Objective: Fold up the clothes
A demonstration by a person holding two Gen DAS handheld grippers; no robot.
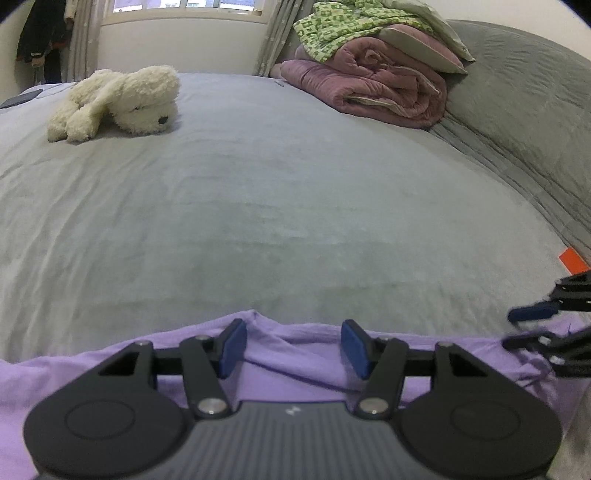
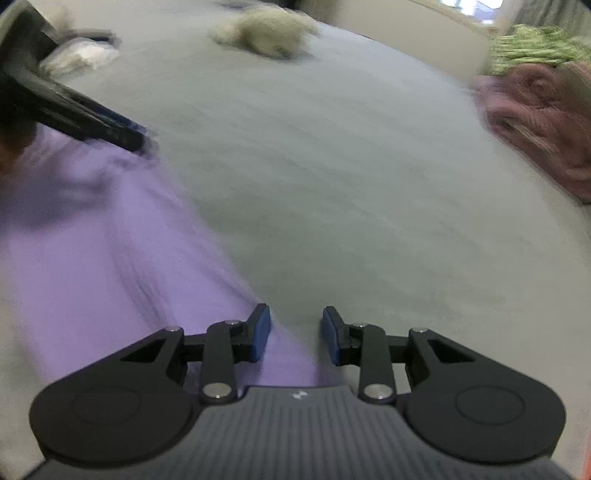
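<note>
A lilac garment point(image 1: 295, 354) lies on the grey bed point(image 1: 280, 206) at the near edge, and it also shows in the right wrist view point(image 2: 103, 243), blurred. My left gripper point(image 1: 293, 349) is open just above the garment's far edge, holding nothing. My right gripper point(image 2: 295, 338) is open over the garment's right edge, holding nothing. The right gripper appears at the right edge of the left wrist view point(image 1: 532, 328). The left gripper shows at the upper left of the right wrist view point(image 2: 92, 125).
A white plush dog point(image 1: 118, 103) lies at the far left of the bed. A folded pink quilt point(image 1: 373, 88) with a green patterned cloth point(image 1: 340, 26) on top sits at the far right. A grey padded headboard point(image 1: 524, 122) runs along the right.
</note>
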